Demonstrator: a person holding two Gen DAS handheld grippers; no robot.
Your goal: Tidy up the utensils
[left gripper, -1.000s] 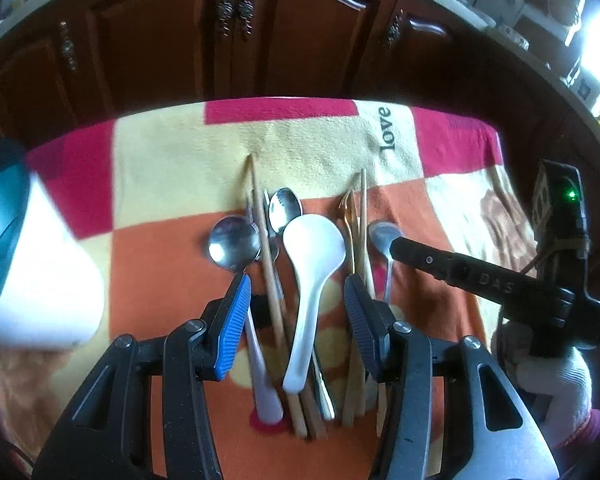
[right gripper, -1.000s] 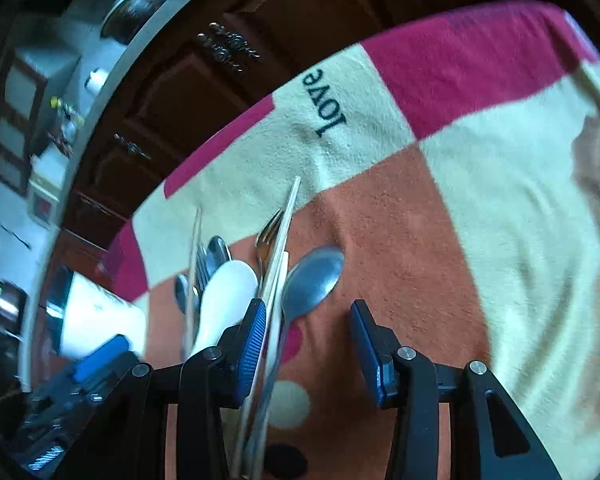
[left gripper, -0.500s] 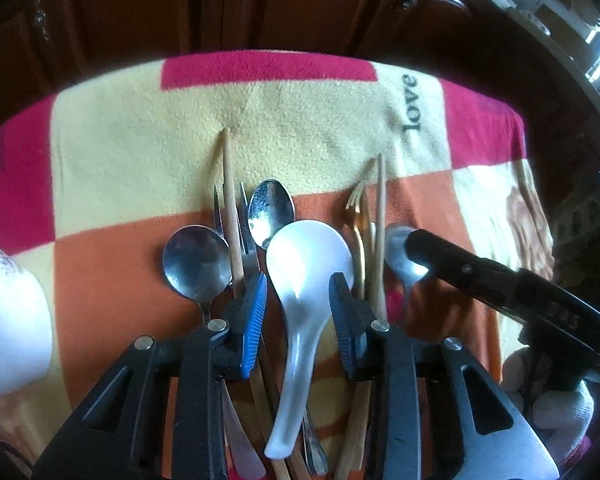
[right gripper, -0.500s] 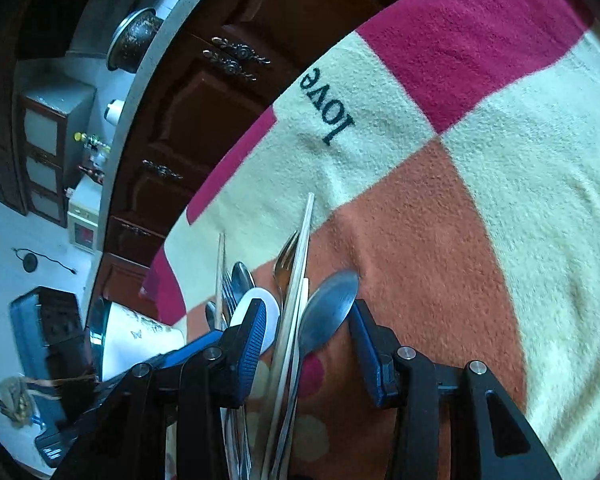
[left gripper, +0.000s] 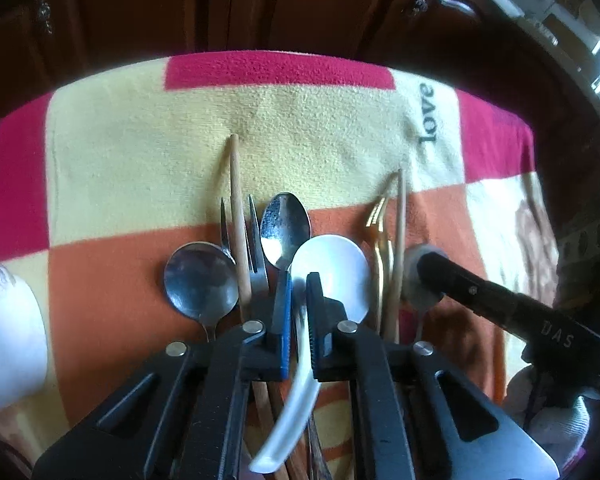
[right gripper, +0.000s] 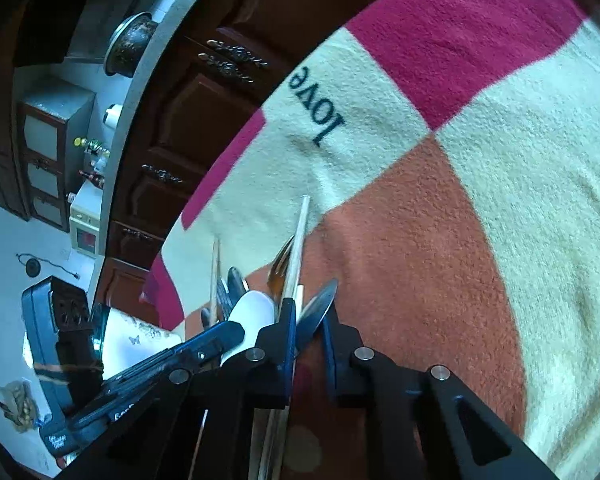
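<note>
While tipped on its side, white printed ceramic mug (right gripper: 136,340): interior unseen. Left gripper (left gripper: 298,312) clamping white ceramic soup spoon (left gripper: 332,268); right gripper (right gripper: 310,340) pinching steel spoon (right gripper: 318,312).

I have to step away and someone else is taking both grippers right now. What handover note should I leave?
Left gripper: shut on the white spoon, at its handle.
Right gripper: shut on a metal spoon at the row's right end.
The other utensils lie side by side on the blanket; a white cup sits to the left.
Done: both spoons gripped. Left: sorting everything; nothing looks put away yet.
</note>
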